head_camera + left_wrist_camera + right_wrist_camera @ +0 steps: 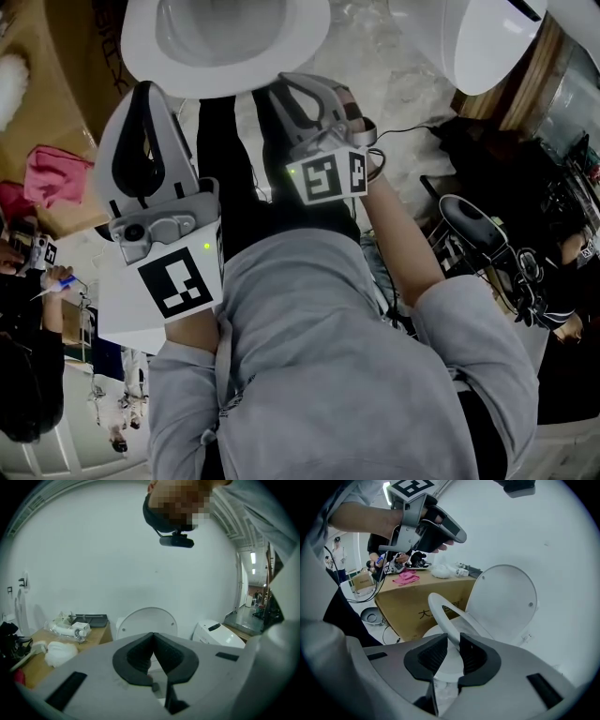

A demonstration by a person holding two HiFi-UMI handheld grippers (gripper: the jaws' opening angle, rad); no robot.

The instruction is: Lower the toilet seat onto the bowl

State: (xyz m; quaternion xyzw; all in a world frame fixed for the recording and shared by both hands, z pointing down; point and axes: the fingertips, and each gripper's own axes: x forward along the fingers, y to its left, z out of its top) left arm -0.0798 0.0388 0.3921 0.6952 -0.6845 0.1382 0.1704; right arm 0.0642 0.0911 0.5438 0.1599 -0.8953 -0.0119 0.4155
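The toilet seat (440, 609) is found half-raised, between the upright lid (506, 597) and the bowl (432, 631), its rim pinched by the right tongs (453, 641). The left tongs (153, 637) are held pressed together, empty.

White all over: the glossy white plastic toilet seat ring (439, 616), and the round white lid (506, 597) behind it. Pale grey shell and black ribbed pads on the right gripper (453, 641), same on the left gripper (153, 637). Black-and-white square markers on the left marker cube (178, 281). Brown cardboard box (408, 605) with dark print. Pink crumpled cloth (405, 578).
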